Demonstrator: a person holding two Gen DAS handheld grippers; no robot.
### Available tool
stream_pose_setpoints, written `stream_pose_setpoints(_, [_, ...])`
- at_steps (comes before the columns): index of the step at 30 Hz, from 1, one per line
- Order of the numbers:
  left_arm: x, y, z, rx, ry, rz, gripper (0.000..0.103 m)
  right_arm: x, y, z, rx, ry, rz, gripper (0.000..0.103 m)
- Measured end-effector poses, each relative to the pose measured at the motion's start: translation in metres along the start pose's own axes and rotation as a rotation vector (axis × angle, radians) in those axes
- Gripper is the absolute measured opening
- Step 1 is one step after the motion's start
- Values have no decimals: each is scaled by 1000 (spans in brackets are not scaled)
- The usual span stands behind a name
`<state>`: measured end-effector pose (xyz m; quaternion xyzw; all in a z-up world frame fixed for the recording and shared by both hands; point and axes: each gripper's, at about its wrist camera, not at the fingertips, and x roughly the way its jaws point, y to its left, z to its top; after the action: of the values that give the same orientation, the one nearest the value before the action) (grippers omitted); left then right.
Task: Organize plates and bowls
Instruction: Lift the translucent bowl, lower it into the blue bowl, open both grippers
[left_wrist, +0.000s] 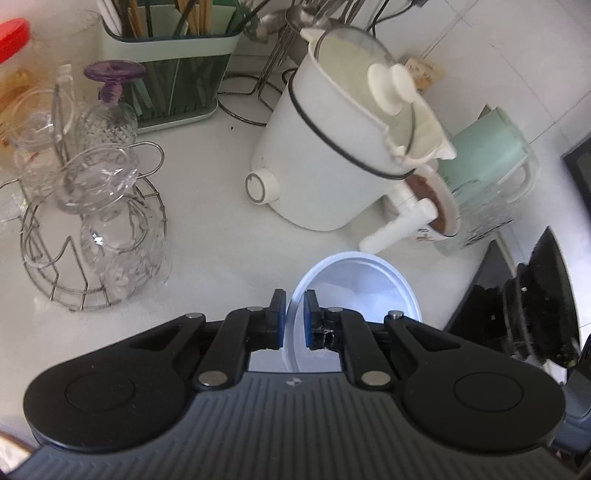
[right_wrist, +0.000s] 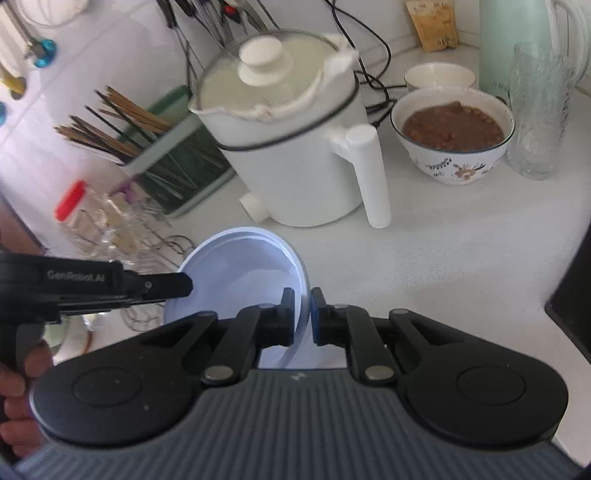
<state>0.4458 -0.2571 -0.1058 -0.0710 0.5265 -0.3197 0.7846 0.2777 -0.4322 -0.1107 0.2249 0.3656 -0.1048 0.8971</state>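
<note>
Two grippers on one pale blue bowl (right_wrist: 243, 273): left gripper (left_wrist: 294, 319) pinches its left rim, right gripper (right_wrist: 302, 314) is clamped on the opposite rim. Bowl sits just in front of the white kettle (right_wrist: 291, 147), low over the counter (right_wrist: 461, 258); can't tell if it's touching. Looks like mid-carry of a single bowl. The filled patterned bowl (right_wrist: 452, 136) is right of the kettle. Next move likely needs both grips kept level; destination not visible.

Counter: you see a white speckled top (right_wrist: 461, 251).
Wall: you see shiny white tiles (left_wrist: 480, 44).
Light: bright.
</note>
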Motion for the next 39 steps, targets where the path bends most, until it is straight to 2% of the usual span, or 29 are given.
stream_pose_setpoints(12, [-51, -20, -25, 19, -38, -21, 12, -60, 14, -11, 0, -53, 4, 11])
stream_pose_setpoints(18, [-72, -20, -41, 18, -75, 0, 12, -76, 22, -19, -20, -64, 21, 11])
stream_pose_setpoints(29, [-96, 18, -73, -81, -82, 23, 12, -74, 42, -30, -75, -11, 92, 11])
stream_pose_setpoints(39, [-104, 54, -101, -151, -68, 99, 12, -52, 69, -55, -121, 96, 140, 14])
